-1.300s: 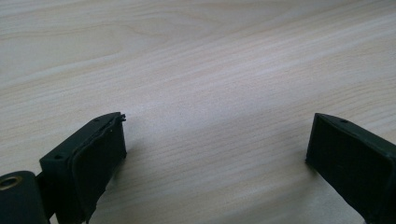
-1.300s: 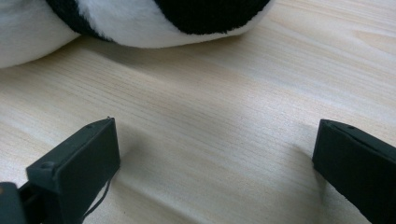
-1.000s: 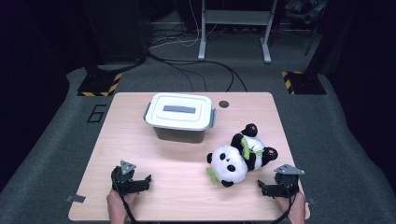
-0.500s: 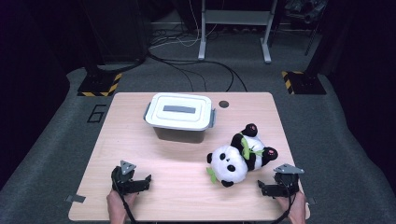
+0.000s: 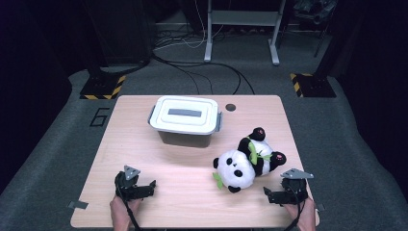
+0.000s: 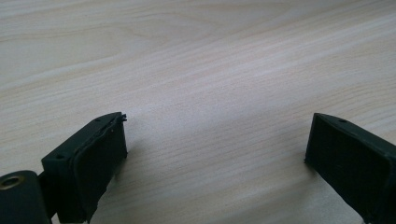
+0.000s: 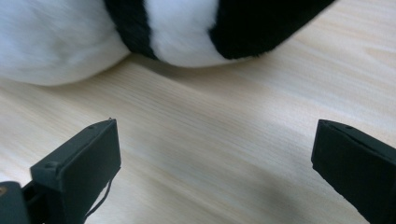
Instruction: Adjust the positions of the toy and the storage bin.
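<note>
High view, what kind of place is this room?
Probably a lab or recording studio: a lone wooden table on grey carpet, hazard-striped stand bases, loose cables on the floor, and a plush panda beside a lidded bin.

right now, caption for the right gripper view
Open right hand-held gripper low over the wooden table, facing a plush panda just ahead.

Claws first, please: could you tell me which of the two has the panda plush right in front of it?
The right claw: the panda plush lies just ahead of it, while the left claw faces bare tabletop.
</note>
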Motion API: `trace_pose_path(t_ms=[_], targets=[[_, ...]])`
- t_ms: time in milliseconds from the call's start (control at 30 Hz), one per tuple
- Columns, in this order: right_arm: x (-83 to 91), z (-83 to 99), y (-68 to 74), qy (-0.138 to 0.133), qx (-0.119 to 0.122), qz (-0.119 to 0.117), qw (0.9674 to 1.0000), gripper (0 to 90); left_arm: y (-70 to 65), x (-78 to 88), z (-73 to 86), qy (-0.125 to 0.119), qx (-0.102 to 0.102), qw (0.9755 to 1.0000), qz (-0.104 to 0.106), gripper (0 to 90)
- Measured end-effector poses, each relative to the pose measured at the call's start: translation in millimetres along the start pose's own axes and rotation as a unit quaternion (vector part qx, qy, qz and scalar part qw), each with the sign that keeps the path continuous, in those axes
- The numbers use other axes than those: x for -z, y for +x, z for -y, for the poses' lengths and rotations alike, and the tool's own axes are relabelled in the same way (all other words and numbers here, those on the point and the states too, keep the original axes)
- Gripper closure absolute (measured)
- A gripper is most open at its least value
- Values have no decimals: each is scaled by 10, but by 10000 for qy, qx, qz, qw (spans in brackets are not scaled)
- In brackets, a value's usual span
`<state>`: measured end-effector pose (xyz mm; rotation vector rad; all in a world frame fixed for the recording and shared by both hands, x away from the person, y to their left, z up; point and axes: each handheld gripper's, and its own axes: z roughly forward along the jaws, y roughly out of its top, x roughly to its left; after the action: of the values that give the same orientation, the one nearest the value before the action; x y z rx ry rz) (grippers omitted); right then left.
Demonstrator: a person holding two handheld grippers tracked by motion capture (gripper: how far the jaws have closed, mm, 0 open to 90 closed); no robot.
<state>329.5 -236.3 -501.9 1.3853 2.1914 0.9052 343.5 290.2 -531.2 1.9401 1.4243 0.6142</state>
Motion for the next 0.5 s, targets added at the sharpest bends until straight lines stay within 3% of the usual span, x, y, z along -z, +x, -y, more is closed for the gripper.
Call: trace_pose_path(t_ms=[500], targets=[[230,-257,226,-198,297,-282,9990,6,2,0,-1,0,-12,10000,-3,48]])
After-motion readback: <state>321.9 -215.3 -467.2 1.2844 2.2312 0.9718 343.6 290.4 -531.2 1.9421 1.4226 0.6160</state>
